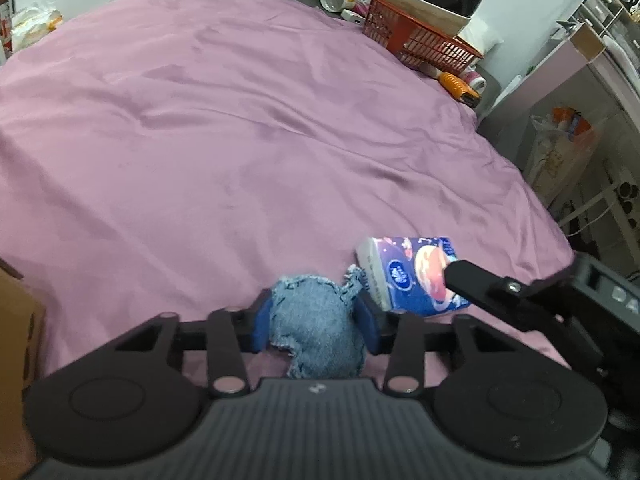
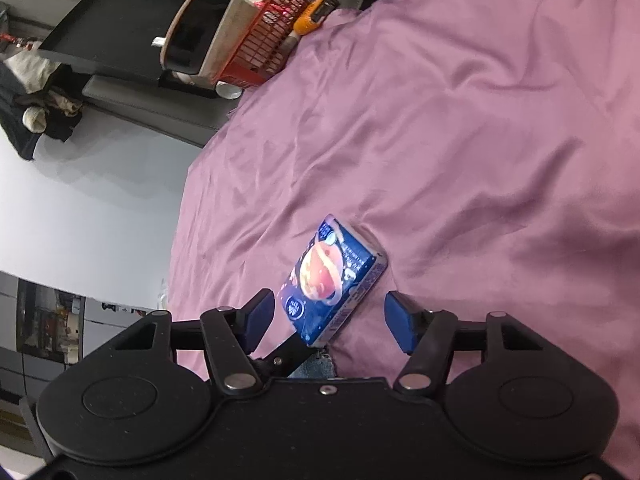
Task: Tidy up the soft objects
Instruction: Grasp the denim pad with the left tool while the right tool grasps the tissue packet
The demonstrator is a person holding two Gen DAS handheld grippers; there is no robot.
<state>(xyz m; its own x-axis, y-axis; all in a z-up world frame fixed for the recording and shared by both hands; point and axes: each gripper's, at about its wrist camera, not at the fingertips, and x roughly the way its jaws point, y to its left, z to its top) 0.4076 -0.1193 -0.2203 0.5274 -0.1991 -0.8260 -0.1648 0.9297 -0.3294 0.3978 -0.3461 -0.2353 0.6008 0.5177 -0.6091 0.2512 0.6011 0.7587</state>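
Counting one denim pouch [image 1: 318, 320], one tissue pack [image 2: 334, 280].

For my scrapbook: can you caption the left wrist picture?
Left hand-held gripper squeezes a denim pouch beside a tissue pack on a pink bed.

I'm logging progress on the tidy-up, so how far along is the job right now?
Nothing looks put away yet. In hand: the left gripper is shut on the denim pouch, held just above the pink bedspread. The right gripper is open around the blue tissue pack, which lies on the bedspread, not yet gripped. Left to do: grasp the pack and place both items; no destination can be told from these views.
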